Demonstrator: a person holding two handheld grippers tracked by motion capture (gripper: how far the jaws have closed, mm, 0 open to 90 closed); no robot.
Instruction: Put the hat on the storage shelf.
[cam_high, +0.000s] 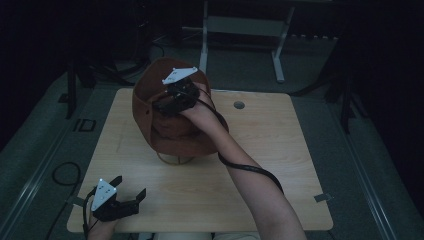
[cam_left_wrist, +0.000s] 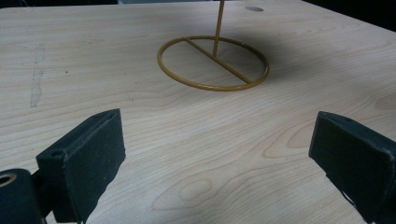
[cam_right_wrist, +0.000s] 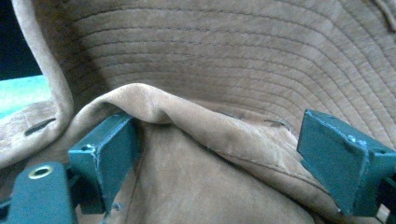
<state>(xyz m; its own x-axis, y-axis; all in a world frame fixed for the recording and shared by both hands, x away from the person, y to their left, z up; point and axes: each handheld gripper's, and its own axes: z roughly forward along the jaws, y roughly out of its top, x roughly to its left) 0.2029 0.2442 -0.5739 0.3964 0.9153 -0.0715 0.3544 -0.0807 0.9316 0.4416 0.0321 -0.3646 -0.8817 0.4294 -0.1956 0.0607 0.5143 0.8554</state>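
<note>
A: Why does the soft brown suede hat with a stitched brim sit so high above the pale wooden table?

B: It rests on a thin yellow metal stand with a ring base, near the middle of the table. I think the stand keeps the crown round, so the hat does not collapse.

A: And the right gripper, why is it up there?

B: It is at the top of the hat, against the crown and the turned-up brim. In the right gripper view its jaws stand wide, with a fold of brim lying between them, but the pads do not press it. I judge that the hat now hangs on the stand by itself.

A: So nothing is held?

B: Nothing, as far as I see. The left gripper waits low at the near left corner of the table, well apart from the hat. Its jaws are also wide and empty, pointing toward the ring base, perhaps ready to steady it.
</note>
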